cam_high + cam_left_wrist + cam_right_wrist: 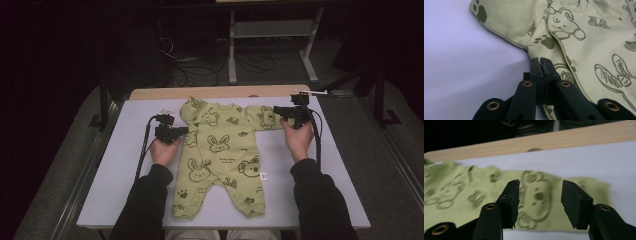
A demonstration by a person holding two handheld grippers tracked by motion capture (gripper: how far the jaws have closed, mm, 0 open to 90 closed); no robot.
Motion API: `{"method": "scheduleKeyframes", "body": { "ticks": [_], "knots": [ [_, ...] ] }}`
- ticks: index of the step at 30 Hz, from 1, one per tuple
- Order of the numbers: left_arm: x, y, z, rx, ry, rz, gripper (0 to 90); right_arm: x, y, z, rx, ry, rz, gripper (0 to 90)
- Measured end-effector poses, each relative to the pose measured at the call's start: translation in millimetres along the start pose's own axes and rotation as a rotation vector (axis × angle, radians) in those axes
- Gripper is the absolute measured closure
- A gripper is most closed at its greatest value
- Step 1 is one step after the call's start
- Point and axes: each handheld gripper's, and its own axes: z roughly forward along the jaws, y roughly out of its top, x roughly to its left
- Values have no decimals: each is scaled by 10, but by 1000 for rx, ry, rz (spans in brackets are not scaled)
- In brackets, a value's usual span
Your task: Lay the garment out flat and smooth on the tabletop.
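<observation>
- In the middle of the white worktop [125, 165] a green baby romper [220, 155] lies flat, front up, legs toward the person, likely spread for folding.
- The left hand-held gripper [181, 131] sits clenched at the romper's side seam below the sleeve; whether cloth is pinched between its tips, I cannot tell.
- The right hand-held gripper [276, 110] hovers released over the other sleeve [564, 192], jaws apart, nothing between them.
- No containers anywhere here.

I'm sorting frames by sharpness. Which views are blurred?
Right gripper view: the green printed baby romper is smeared by motion, the jaws of the right gripper sharper. Left gripper view: crisp. High view: sharp table, dark surroundings.
</observation>
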Motion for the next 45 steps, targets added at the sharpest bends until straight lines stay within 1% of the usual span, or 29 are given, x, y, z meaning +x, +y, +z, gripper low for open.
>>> {"method": "scheduleKeyframes", "body": {
  "ticks": [2,6,7,11,13,15,16,17,18,21,23,25,27,29,31,34,36,38,40,41,43,45],
  "knots": [
    [-1,-1,1,1,1,1,884,55,-22,24,30,35,-12,469],
    [-5,0,-1,0,1,2,884,214,-104,131,143,99,-40,484],
    [-5,0,-2,-1,1,1,884,249,-127,157,163,109,-52,488],
    [-5,1,-7,-1,0,4,884,370,-209,245,228,126,-94,503],
    [-4,2,-9,-1,-2,4,883,419,-250,296,262,129,-99,503],
    [-4,1,-10,-2,-3,5,884,449,-288,349,286,142,-99,505],
    [-6,1,-10,-1,-3,5,884,454,-305,375,301,153,-82,509],
    [-7,0,-11,-1,-2,5,884,453,-321,403,315,154,-75,514],
    [-7,1,-13,-1,-2,7,881,461,-336,424,326,141,-72,521],
    [-5,2,-13,-3,-4,9,882,499,-375,466,344,113,-109,546],
    [-6,-1,-7,-2,-4,8,881,529,-404,496,365,116,-110,602],
    [-9,-4,-1,-3,-3,7,882,560,-414,505,365,100,-125,704],
    [-8,-4,1,-3,-4,9,881,585,-422,518,369,97,-144,807],
    [-2,-5,2,-4,-8,9,877,605,-427,528,353,97,-184,842],
    [3,-3,-4,-7,-8,9,869,620,-431,539,322,101,-212,849],
    [30,16,-37,-30,-1,6,813,632,-436,558,296,101,-224,852],
    [78,35,-71,-58,-2,-18,763,644,-435,562,273,101,-237,853],
    [126,53,-99,-91,6,-46,699,652,-435,563,265,101,-240,853],
    [199,90,-107,-109,23,-76,661,652,-435,566,260,100,-244,853],
    [231,112,-98,-111,20,-86,643,650,-434,567,258,101,-239,853],
    [284,164,-81,-118,26,-88,569,648,-434,561,249,105,-245,853],
    [328,220,-62,-126,15,-94,529,655,-434,559,245,106,-248,853]
  ]
}}
